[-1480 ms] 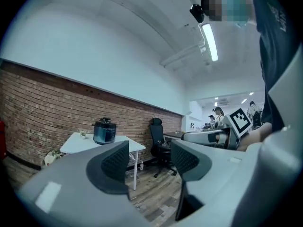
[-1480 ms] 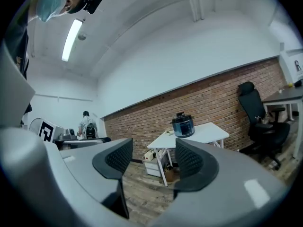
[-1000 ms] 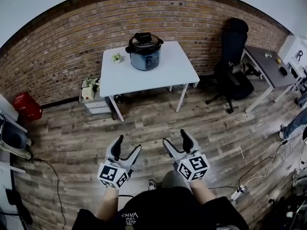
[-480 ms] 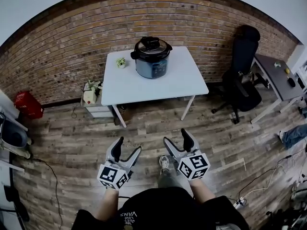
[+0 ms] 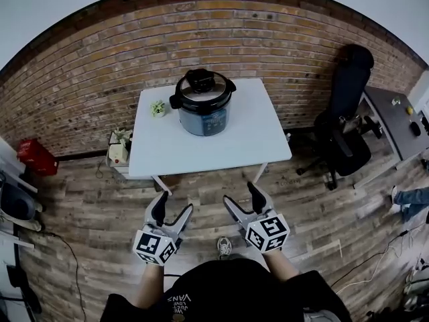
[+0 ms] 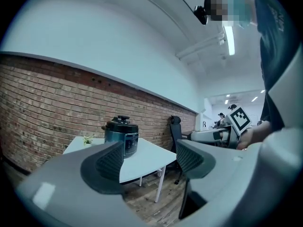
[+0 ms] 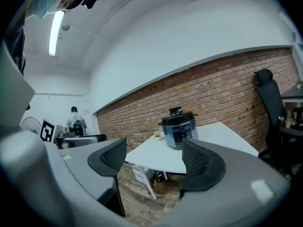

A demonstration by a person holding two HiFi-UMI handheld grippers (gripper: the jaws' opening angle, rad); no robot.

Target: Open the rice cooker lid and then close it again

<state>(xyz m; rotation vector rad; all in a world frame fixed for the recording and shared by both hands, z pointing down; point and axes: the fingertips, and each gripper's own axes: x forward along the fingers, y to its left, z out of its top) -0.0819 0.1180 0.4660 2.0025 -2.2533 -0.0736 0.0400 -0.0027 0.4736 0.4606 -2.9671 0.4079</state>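
Table [image 5: 255, 139]: rice cooker [image 5: 203, 104], well beyond claws [image 5: 174, 204] [image 5: 240, 193]

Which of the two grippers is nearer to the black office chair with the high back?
Right. The right gripper hangs in front and to the left of the black office chair, apart from it. The left gripper is farther left, beyond the right one.
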